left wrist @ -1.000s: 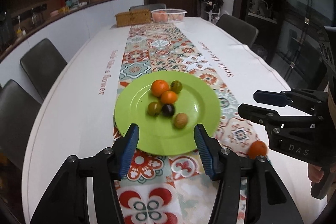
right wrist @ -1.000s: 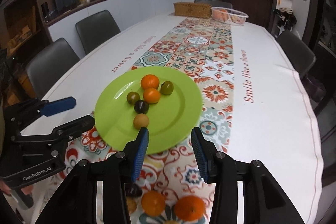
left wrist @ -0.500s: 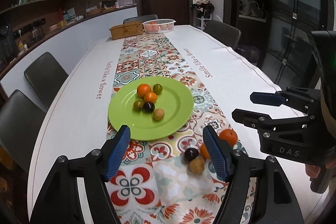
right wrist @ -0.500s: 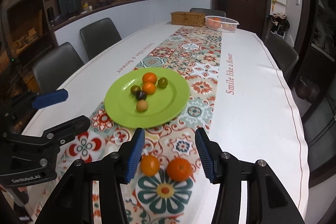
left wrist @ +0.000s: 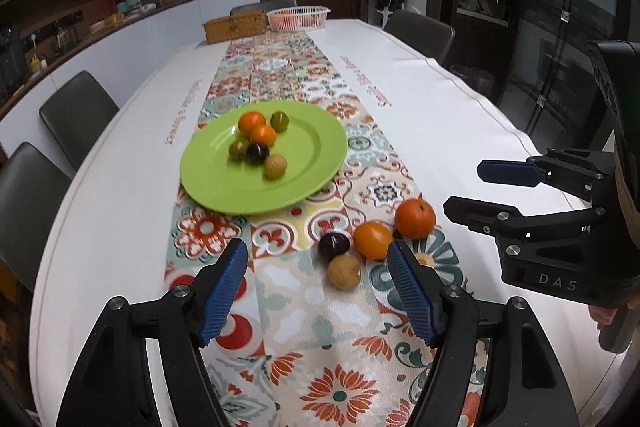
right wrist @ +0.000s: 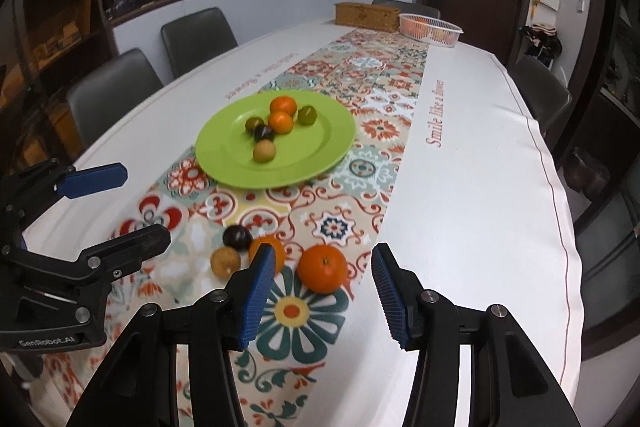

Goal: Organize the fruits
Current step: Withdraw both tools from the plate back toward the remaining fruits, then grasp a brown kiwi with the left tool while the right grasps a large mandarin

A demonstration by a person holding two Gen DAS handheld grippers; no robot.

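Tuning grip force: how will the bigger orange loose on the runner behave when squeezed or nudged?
The bigger orange looks round, so a nudge would probably roll it along the flat runner. Its rind looks matte and dimpled, likely grippy. It nearly fills the right gripper opening, so approach centred.

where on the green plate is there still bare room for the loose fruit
The green plate is bare along its near and right side, between the tan fruit and the rim. The far-left centre is crowded with six fruits. Four loose fruits cluster on the runner by the left tongs and right tongs, both open.
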